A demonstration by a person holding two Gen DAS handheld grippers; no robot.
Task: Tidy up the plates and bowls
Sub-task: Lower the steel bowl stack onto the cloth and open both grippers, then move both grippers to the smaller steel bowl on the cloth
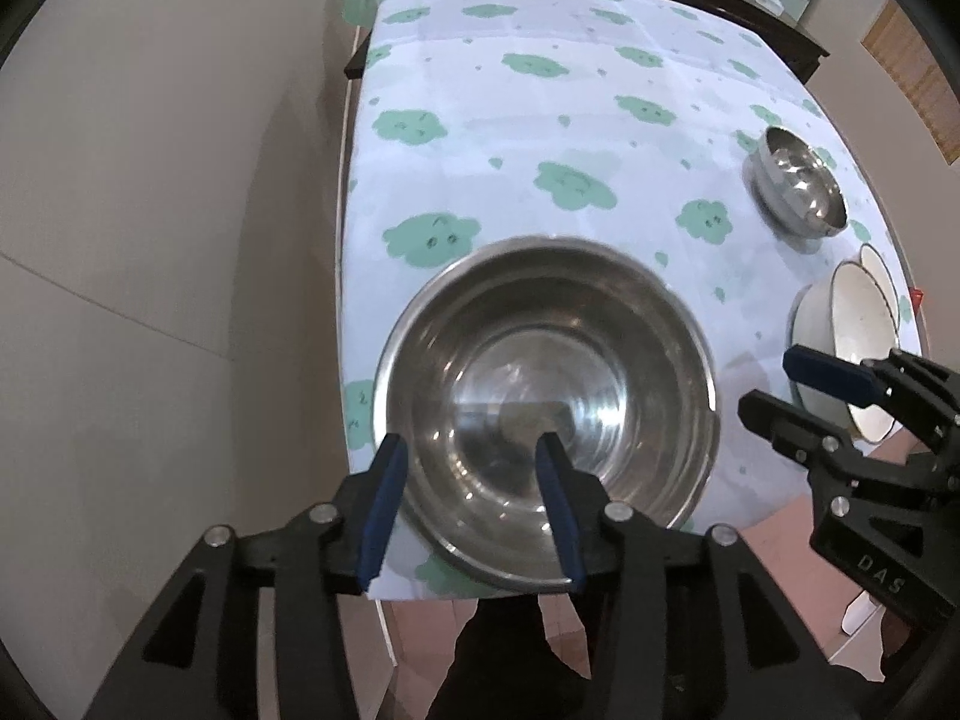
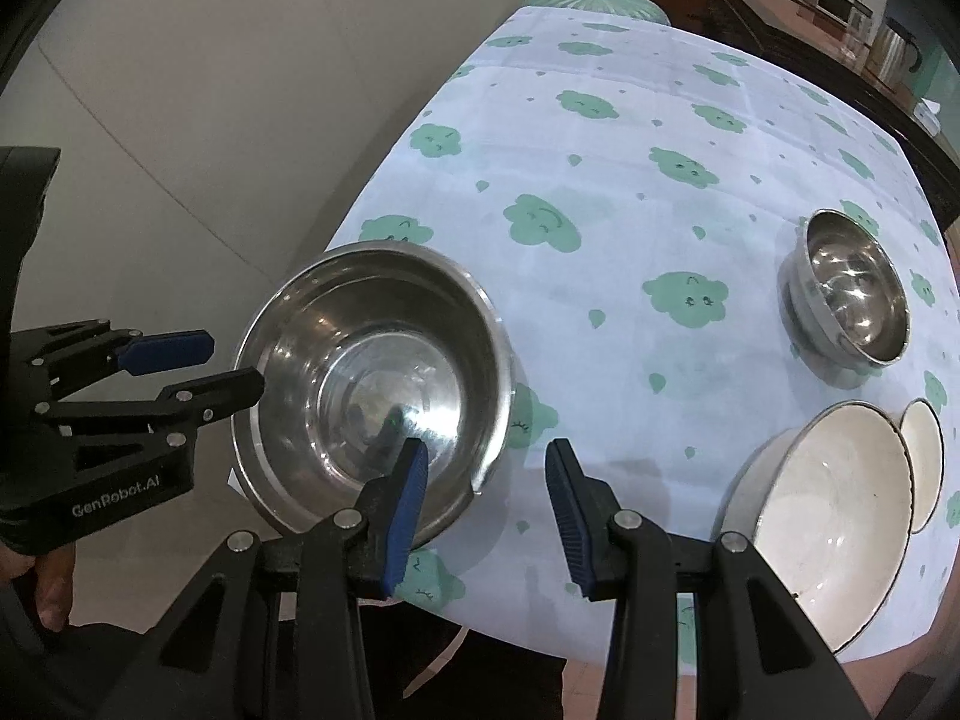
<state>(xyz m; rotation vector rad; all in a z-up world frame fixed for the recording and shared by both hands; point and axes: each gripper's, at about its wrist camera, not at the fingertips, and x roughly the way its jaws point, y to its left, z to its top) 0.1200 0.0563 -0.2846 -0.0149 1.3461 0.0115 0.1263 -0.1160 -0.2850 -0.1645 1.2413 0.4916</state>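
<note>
Your left gripper (image 1: 471, 504) and right gripper (image 2: 486, 504) are both spread wide by the big steel bowl (image 1: 546, 402) at the table's (image 1: 540, 120) near edge.

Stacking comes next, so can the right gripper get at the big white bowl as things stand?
Probably yes: the right gripper is open and the big white bowl sits just right of it, with only tablecloth between.

It was a home dining area: the table (image 2: 630, 90) wore a cloud-print cloth (image 2: 600, 300), a dark wooden sideboard (image 2: 798, 30) beyond its far edge carried a steel kettle (image 2: 897, 54), and the floor (image 1: 774, 546) was pinkish tile.
</note>
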